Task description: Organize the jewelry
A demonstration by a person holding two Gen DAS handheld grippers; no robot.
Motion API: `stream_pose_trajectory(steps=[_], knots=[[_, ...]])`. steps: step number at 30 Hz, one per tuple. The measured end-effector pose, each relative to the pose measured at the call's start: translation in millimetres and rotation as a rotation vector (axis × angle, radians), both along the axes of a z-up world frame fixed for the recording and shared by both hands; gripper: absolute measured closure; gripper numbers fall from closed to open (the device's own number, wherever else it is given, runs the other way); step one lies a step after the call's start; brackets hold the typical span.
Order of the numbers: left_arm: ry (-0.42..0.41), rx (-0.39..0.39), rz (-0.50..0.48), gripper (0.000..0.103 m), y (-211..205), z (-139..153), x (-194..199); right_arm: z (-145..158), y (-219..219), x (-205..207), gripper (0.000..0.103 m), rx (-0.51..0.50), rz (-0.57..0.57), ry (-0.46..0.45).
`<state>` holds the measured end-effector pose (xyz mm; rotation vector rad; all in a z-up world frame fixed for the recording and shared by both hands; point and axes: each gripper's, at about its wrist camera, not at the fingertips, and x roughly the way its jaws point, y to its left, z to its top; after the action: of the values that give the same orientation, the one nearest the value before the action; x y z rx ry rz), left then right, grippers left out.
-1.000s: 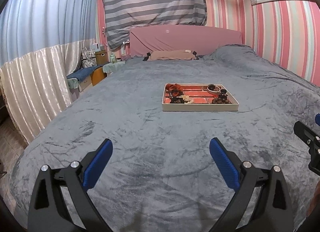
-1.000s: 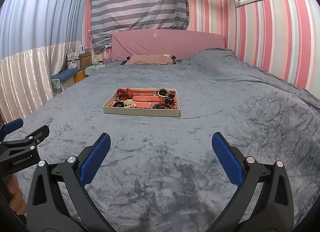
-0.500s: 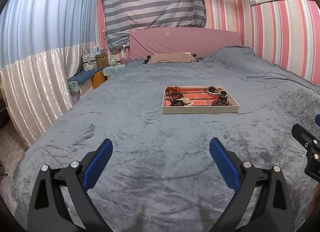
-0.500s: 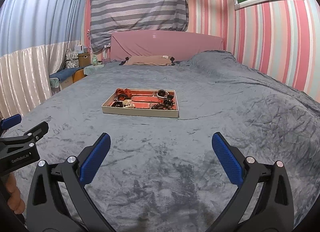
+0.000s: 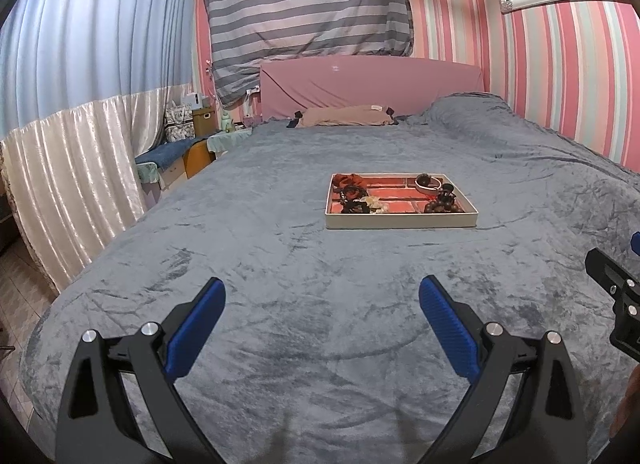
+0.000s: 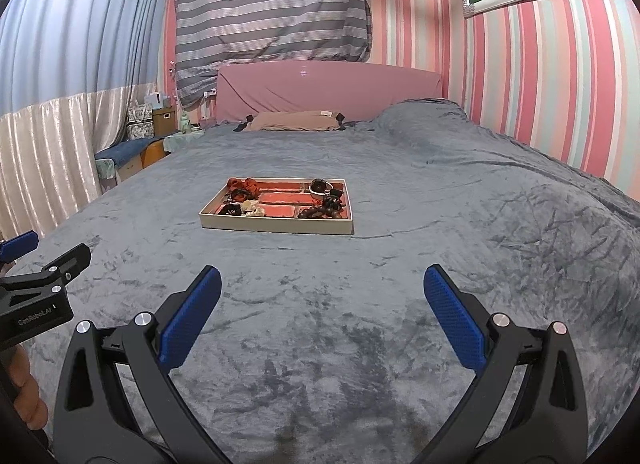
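Left claw: the left claw (image 5: pixel 322 304) hangs over the near part of the bed (image 5: pixel 280 264) with its blue pads spread wide and nothing between them; its side also shows at the left edge of the right wrist view (image 6: pixel 36 264).
Right claw: the right claw (image 6: pixel 322 296) is likewise spread wide and empty, above the near part of the bed, beside the left one.
Tray: a shallow cream-walled tray (image 5: pixel 400 220) with a red compartmented lining lies flat around the middle of the bed, well apart from both claws.
Jewelry: dark beaded pieces (image 5: pixel 442 203) sit at the tray's near right corner; a pale ring-shaped piece (image 5: pixel 428 183) lies toward the far right; a rust-coloured scrunchie-like piece (image 5: pixel 350 180) is in the far left corner, with dark items and a cream one (image 5: pixel 374 203) along the left side. Which exact compartment each occupies cannot be told.
Bed: covered by a grey plush blanket, with a tan pillow (image 5: pixel 344 116) at the head edge against a pink headboard (image 5: pixel 368 87).
Hand: fingers (image 6: pixel 24 384) grip the left handle at the lower left of the right wrist view.
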<state>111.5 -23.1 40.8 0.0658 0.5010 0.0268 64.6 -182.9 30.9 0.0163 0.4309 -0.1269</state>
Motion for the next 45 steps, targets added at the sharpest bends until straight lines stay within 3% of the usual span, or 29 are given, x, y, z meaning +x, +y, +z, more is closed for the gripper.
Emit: stream_pose_trajectory(steps=[45], knots=[[-0.014,0.001,0.010,0.008,-2.3,-1.4,-4.1,-3.0,-2.0,-2.7,0.004,-0.001,-0.012,0.004]])
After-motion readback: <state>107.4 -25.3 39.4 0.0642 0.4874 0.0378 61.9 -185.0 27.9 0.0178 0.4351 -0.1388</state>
